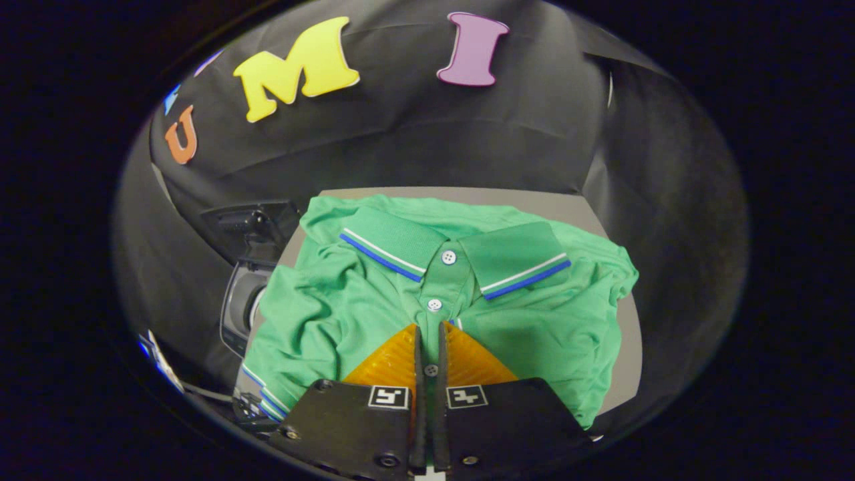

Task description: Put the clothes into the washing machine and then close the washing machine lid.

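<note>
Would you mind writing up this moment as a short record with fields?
garment: green polo shirt, collar striped white and blue, lying rumpled on the grey table
gripper: gripper low over the shirt's button strip
fingers: nearly together, a narrow gap with a button showing in it; whether they pinch cloth cannot be told
washing machine: washing machine beside the table, partly hidden by the shirt
task stage: shirt not yet in the machine

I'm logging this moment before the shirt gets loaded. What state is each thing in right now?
Shirt: lying crumpled on the table, collar flat, two buttons showing done up.
Gripper: fingers nearly closed over the shirt's placket; whether they pinch the cloth cannot be told.
Washing machine: beside the table, partly hidden by the shirt; lid state cannot be told.
</note>
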Demonstrator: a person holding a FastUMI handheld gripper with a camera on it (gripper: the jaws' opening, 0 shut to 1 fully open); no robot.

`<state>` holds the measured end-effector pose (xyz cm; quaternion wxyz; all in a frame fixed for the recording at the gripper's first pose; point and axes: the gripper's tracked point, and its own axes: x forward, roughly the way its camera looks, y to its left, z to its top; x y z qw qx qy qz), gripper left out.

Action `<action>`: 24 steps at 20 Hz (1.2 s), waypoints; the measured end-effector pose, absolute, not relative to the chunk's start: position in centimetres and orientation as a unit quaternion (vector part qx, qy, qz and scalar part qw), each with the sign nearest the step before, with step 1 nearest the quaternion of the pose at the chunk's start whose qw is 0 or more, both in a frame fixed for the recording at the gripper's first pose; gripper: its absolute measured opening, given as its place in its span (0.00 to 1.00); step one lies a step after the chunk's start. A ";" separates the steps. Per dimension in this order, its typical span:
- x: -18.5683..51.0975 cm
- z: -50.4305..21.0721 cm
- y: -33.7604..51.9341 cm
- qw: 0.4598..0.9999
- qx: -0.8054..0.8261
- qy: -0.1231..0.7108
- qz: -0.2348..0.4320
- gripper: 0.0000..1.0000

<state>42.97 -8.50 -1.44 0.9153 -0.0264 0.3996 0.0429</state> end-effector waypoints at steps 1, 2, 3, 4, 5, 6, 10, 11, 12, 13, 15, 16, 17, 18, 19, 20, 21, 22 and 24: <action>43.0 -1.4 -8.4 0.916 -0.014 0.399 0.038 0.07; 43.0 -0.9 -8.4 0.919 -0.004 0.392 0.034 0.06; 43.1 -0.2 -8.4 0.925 0.002 0.378 0.029 0.06; 43.2 1.1 -8.3 0.932 0.008 0.360 0.026 0.06; 43.2 2.7 -8.0 0.940 0.012 0.339 0.026 0.06; 43.1 4.3 -7.8 0.946 0.014 0.324 0.026 0.06; 42.2 10.1 -5.9 0.962 0.015 0.270 0.041 0.06; 42.1 11.5 -5.6 0.966 0.016 0.253 0.043 0.06; 41.9 13.2 -4.9 0.971 0.019 0.235 0.048 0.06; 41.4 14.6 -3.7 0.974 0.022 0.219 0.060 0.06; 40.4 16.6 -1.5 0.976 0.016 0.200 0.085 0.06; 40.0 17.4 -0.3 0.976 0.009 0.194 0.098 0.06; 39.9 17.8 1.4 0.976 0.001 0.187 0.114 0.06; 39.7 18.3 3.3 0.975 -0.007 0.181 0.130 0.06; 39.4 18.6 5.3 0.973 -0.016 0.178 0.147 0.06; 39.2 19.0 7.4 0.971 -0.021 0.172 0.165 0.06; 38.7 19.2 9.7 0.968 -0.024 0.168 0.184 0.06; 38.2 19.5 11.8 0.964 -0.026 0.167 0.203 0.06; 37.5 19.8 15.6 0.956 -0.022 0.169 0.240 0.05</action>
